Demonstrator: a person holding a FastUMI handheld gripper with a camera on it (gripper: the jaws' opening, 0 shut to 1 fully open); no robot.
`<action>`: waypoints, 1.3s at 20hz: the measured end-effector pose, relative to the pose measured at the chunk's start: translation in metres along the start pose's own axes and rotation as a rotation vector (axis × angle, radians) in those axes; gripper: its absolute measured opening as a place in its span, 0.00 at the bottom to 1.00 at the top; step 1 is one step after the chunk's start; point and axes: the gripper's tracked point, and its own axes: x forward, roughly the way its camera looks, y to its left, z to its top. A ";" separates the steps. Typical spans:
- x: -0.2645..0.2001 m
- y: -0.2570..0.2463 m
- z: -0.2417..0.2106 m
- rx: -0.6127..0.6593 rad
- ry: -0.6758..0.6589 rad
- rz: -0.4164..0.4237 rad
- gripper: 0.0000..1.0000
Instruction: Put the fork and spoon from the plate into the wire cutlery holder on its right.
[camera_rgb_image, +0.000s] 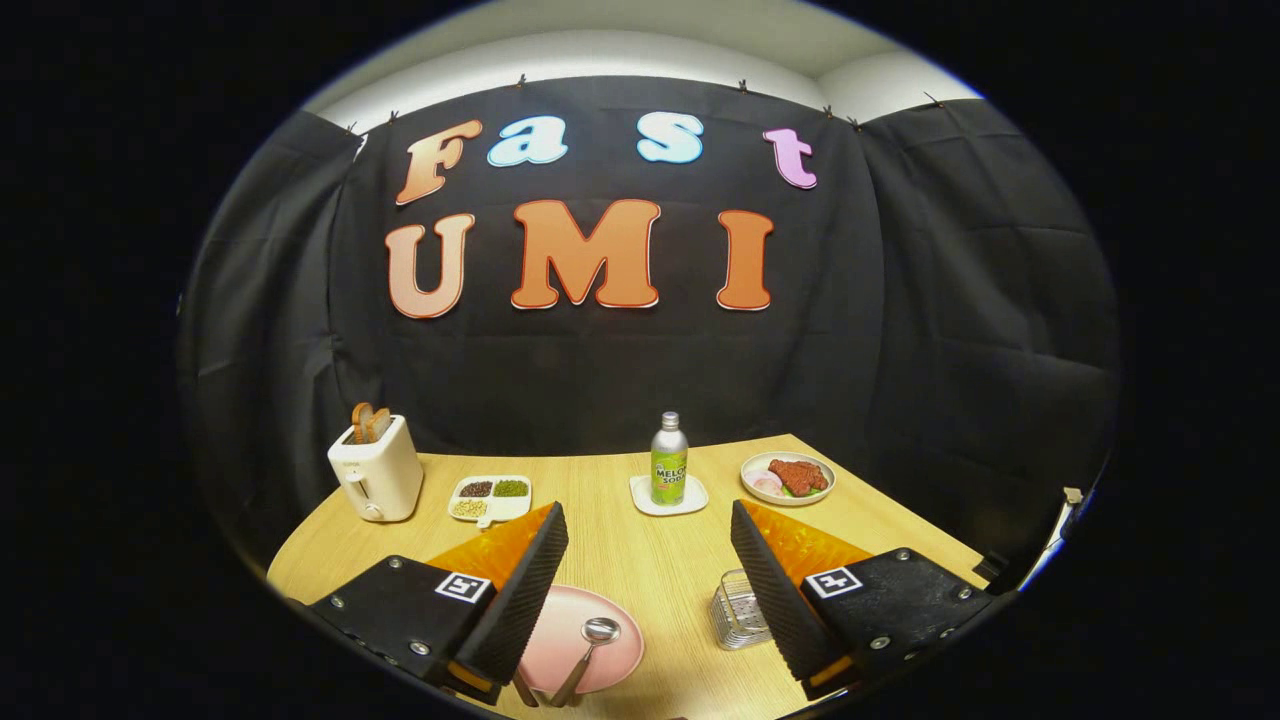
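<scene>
I've got the claw (650, 570) wide open, nothing in it, hovering above the tabletop (650, 560) w/ both fingers splayed well apart. Task not started yet as far as I can judge: spoon (592, 645) lies on the pink plate (600, 655), just inside my left finger, bowl pointing away from me, handle running back toward me and slightly left. A second dark handle end (524, 690) pokes out beside it near the left finger, prob the fork, but most of it is hidden under the finger so I can't confirm.

Wire cutlery holder (737, 610) stands upright on the tabletop to the right of the plate, partly behind my right finger. Plate and holder are apart, bare wood between.

How I'd do this step: swing left and drop down so the spoon handle sits between the fingers, approx mid-handle, then close across the narrow width. Handle looks thin, shiny metal, lying low on the plate, so I reckon it could slip or skid; go slow, get the tips right down to the plate surface. Lift clear of the rim before moving right, then tip it handle-down over the holder.

Spoon: polished, small oval bowl, slim handle. Plate: plain, shallow rim.
</scene>
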 end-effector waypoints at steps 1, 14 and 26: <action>0.001 0.000 -0.001 0.001 0.001 0.001 0.99; 0.008 0.023 -0.029 -0.023 0.051 0.030 0.98; 0.013 0.049 -0.134 -0.109 0.244 0.078 0.99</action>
